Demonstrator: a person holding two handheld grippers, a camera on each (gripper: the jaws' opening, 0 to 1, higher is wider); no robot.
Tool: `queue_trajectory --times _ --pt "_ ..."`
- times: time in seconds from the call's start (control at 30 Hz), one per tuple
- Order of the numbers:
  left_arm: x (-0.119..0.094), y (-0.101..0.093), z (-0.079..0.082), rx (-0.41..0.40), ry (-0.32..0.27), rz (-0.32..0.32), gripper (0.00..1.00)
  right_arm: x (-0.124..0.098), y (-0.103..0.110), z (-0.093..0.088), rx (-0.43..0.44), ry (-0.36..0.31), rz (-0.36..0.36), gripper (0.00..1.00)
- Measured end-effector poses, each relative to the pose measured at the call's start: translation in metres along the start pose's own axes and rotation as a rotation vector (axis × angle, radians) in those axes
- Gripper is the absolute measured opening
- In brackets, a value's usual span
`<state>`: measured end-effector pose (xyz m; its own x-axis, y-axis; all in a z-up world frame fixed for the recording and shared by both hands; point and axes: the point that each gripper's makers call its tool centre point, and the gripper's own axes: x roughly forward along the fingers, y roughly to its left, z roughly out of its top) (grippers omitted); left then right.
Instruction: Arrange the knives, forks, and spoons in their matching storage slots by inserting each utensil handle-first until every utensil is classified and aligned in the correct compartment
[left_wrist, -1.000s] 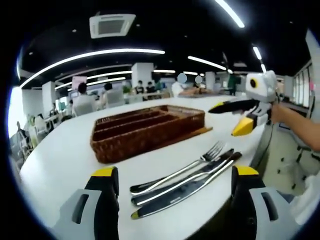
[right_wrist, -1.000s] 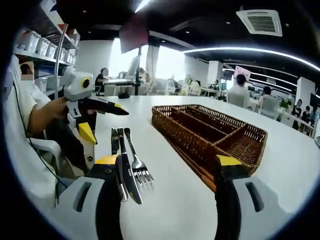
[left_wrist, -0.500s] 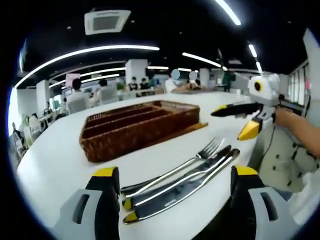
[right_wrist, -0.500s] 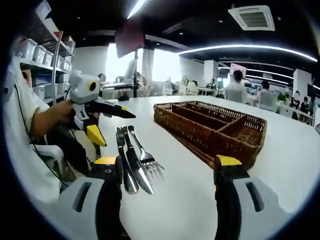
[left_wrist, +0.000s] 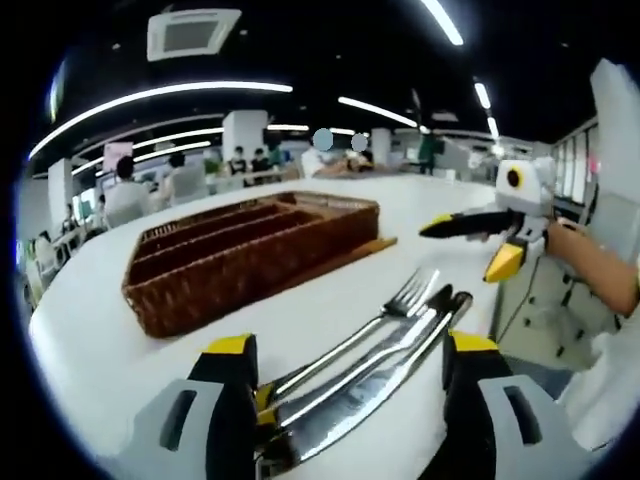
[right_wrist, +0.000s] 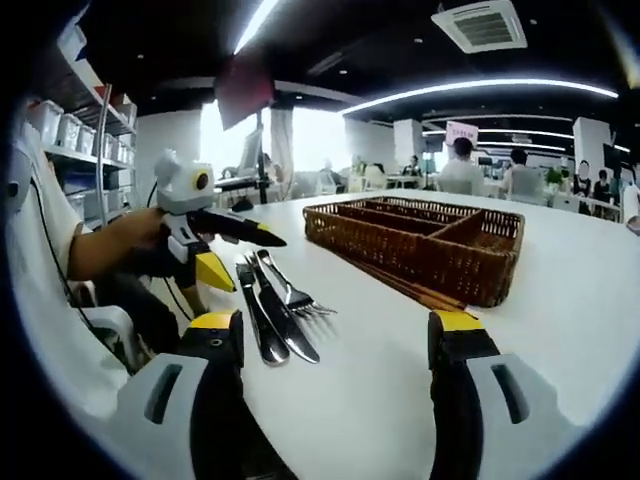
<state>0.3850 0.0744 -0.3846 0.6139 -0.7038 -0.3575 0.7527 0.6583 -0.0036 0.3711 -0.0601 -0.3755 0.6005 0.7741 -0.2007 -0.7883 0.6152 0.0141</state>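
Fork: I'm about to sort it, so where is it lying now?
The fork lies on the white table with the knives, left of the wicker tray in the right gripper view, tines towards the camera.

The wicker tray (left_wrist: 250, 255) is a woven reddish brown on a plain white table (left_wrist: 90, 330). At six o'clock in the left gripper view, the fork (left_wrist: 385, 320), knife (left_wrist: 375, 375) and spoon (left_wrist: 350, 365) are shiny silver with dark reflections. Both the left gripper (left_wrist: 345, 400) and the right gripper (right_wrist: 330, 385) are pale grey with black jaws tipped in yellow.
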Motion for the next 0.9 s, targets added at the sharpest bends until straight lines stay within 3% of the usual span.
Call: queue_trajectory --times 0.03,0.07,0.13,0.2,0.37,0.57,0.63,0.77,0.9 --pt "0.001 0.0 0.002 0.01 0.0 -0.014 0.62 -0.001 0.0 0.0 0.0 -0.001 -0.001 0.78" --pt "0.002 -0.007 0.0 0.025 0.019 -0.075 0.56 -0.002 0.0 0.0 0.002 -0.005 -0.004 0.78" --pt "0.003 -0.013 -0.001 0.001 0.037 -0.141 0.39 -0.005 -0.001 0.001 0.013 -0.011 -0.009 0.78" --pt "0.005 -0.012 0.004 0.011 0.02 -0.162 0.33 -0.008 -0.001 0.001 0.02 -0.018 -0.01 0.78" --pt "0.015 0.004 0.009 0.03 0.063 -0.171 0.33 -0.017 -0.005 0.003 0.025 -0.037 -0.021 0.78" --pt "0.02 -0.004 0.001 0.054 0.093 -0.19 0.32 -0.023 -0.009 -0.001 0.037 -0.043 -0.026 0.78" --pt "0.019 -0.012 -0.003 0.028 0.121 -0.247 0.32 -0.026 -0.006 0.002 0.054 -0.059 -0.008 0.78" --pt "0.022 -0.008 0.002 0.01 0.111 -0.243 0.3 -0.027 -0.004 0.003 0.044 -0.058 -0.006 0.78" --pt "0.025 -0.012 -0.007 0.038 0.177 -0.298 0.28 -0.027 -0.001 0.004 0.036 -0.063 0.003 0.78"
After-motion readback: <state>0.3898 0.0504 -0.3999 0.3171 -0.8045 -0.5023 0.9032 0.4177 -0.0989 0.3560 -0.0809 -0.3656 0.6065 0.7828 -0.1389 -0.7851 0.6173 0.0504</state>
